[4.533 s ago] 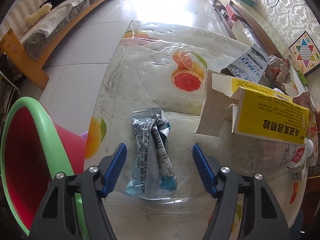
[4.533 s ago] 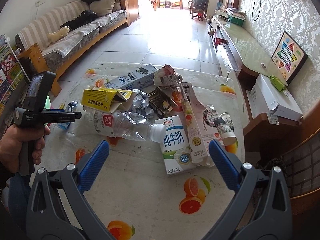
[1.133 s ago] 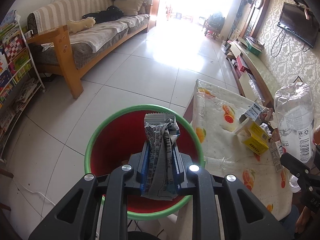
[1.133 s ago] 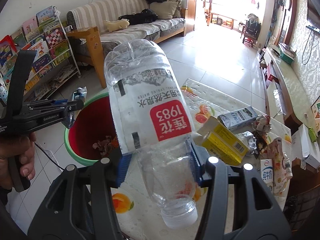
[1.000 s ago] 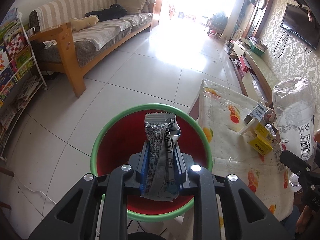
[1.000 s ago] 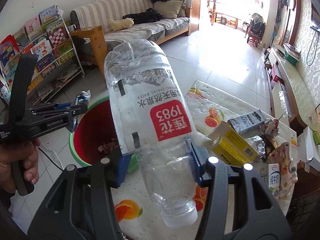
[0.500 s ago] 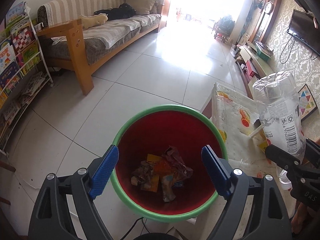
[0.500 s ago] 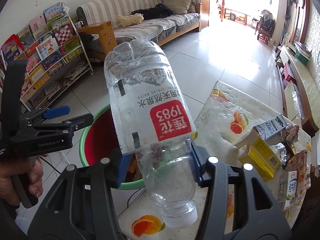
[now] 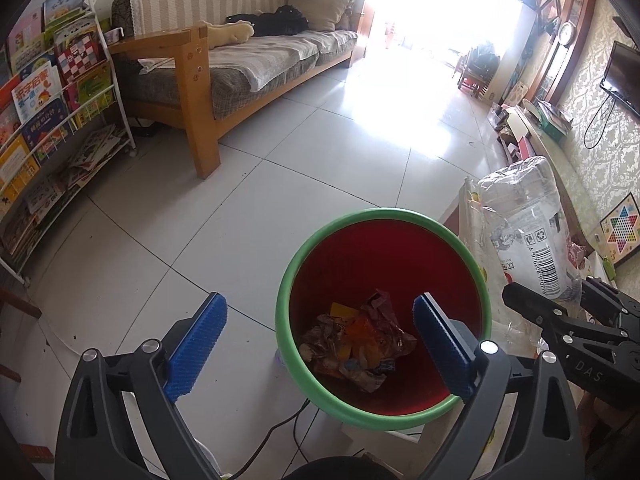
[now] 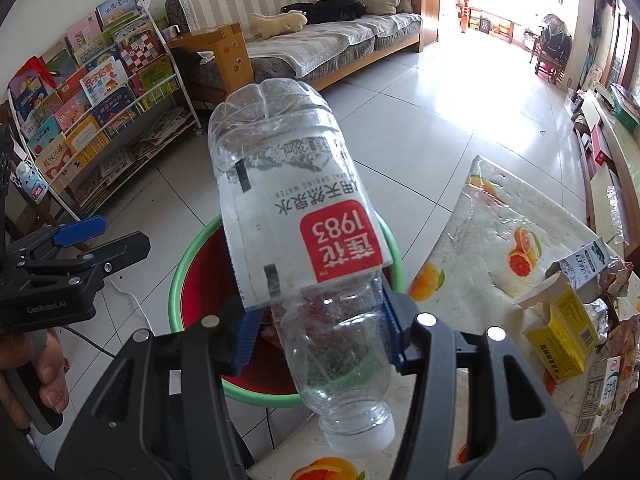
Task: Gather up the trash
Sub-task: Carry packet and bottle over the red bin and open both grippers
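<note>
Several crumpled wrappers [image 9: 354,344] in the green-rimmed red bin [image 9: 384,216]

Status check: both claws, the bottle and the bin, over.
Left claw empty, jaws opening above bin. Right claw shut on bottle, cap end down, beside the bin. Bin mouth clear; wrappers at the bottom.

The bin [image 9: 382,412] is stood on the tiled floor [image 9: 280,152], just beside the table [image 10: 480,248]; cartons [image 10: 560,332] are piled at the table's far side from it.
</note>
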The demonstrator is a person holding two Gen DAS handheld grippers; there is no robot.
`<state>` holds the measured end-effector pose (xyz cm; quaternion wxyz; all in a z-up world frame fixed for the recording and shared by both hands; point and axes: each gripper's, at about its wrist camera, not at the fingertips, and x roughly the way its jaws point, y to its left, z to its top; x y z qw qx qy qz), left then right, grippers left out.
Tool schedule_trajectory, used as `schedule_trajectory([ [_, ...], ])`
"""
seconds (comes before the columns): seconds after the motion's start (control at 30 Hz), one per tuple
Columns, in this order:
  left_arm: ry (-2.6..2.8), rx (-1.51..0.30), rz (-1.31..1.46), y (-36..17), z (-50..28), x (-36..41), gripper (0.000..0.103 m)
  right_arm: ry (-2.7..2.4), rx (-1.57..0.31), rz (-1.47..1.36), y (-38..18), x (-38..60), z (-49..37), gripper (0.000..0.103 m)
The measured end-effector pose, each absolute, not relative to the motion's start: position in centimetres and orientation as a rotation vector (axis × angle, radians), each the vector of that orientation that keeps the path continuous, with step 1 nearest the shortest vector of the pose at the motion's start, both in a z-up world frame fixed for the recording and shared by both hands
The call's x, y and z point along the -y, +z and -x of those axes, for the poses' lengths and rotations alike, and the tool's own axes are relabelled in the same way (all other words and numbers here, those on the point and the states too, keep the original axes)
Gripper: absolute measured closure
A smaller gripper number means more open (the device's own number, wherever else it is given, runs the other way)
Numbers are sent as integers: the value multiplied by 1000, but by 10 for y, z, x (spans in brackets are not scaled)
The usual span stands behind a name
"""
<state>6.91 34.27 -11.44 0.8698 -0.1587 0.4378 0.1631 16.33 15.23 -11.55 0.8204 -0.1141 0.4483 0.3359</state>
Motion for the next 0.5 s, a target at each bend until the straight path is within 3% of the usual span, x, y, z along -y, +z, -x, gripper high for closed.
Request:
schedule_trajectory([
  [0.3, 387, -903, 369, -117, -55, -363, 9, 736, -977, 297, -132, -181, -161, 52],
  [0.33, 389, -903, 370, -117, -54, -363, 9, 737, -976, 309, -132, -184, -160, 43],
  [0.37, 392, -903, 372, -117, -54, -365, 9, 735, -972, 319, -133, -185, -159, 27],
  [0.43, 396, -900, 378, -117, -53, -366, 9, 714, -937, 327, -128, -185, -156, 8],
  [0.5, 398, -897, 379, -117, -55, -366, 9, 708, -915, 338, -124, -184, -154, 6],
])
